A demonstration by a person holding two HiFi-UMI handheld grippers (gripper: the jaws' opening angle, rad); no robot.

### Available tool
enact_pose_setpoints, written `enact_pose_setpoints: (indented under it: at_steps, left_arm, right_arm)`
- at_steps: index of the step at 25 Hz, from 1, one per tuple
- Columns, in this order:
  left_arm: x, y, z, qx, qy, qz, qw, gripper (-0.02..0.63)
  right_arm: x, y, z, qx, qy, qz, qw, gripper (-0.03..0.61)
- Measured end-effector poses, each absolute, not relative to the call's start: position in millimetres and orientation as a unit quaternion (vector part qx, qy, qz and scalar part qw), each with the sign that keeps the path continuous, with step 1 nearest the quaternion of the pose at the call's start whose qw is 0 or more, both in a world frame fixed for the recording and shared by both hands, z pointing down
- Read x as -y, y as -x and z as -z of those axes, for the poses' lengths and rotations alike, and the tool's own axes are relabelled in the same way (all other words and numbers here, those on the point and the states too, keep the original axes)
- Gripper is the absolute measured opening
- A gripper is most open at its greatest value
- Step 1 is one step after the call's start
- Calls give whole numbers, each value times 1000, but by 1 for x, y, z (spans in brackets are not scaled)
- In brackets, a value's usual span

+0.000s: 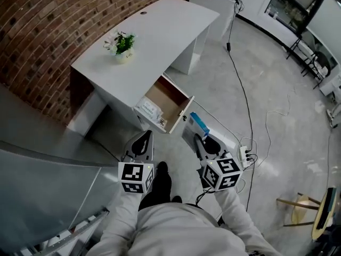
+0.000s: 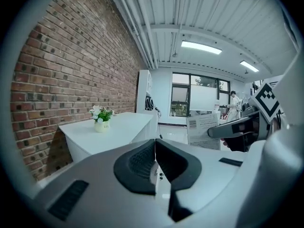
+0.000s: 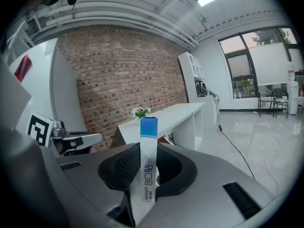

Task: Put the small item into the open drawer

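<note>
Right gripper (image 3: 148, 171): jaws clamped on the small item (image 3: 148, 141), a slim white box with a blue end, upright between the pads. Left gripper (image 2: 155, 163): jaws together, empty. The open drawer (image 1: 180, 114) lies ahead and slightly left of the held box, apart from it. Recommended: carry the box over the front panel, lower it beside the pack (image 1: 149, 110) already inside, then release.
</note>
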State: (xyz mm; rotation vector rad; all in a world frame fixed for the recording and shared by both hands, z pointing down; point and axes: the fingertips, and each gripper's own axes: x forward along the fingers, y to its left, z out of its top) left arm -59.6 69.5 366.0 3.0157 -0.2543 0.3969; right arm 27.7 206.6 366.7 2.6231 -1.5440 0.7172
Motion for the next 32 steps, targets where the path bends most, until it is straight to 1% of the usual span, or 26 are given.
enact_pose_setpoints:
  at_steps: [12,25,32]
  left_arm:
    - [13,-16,-370,57,-989,-125,56,20]
    - [42,-39,-388,63,-986,-135,73,20]
    - [65,-44,-397,100,-981,-142,80,20]
  right_arm:
    - [-119,-93,-380,481,-841,-246,29,104]
    - [-86,-122,-412,485,-828,-276,59,104]
    - [-64,-140,-440,502,-807,-302,72,104]
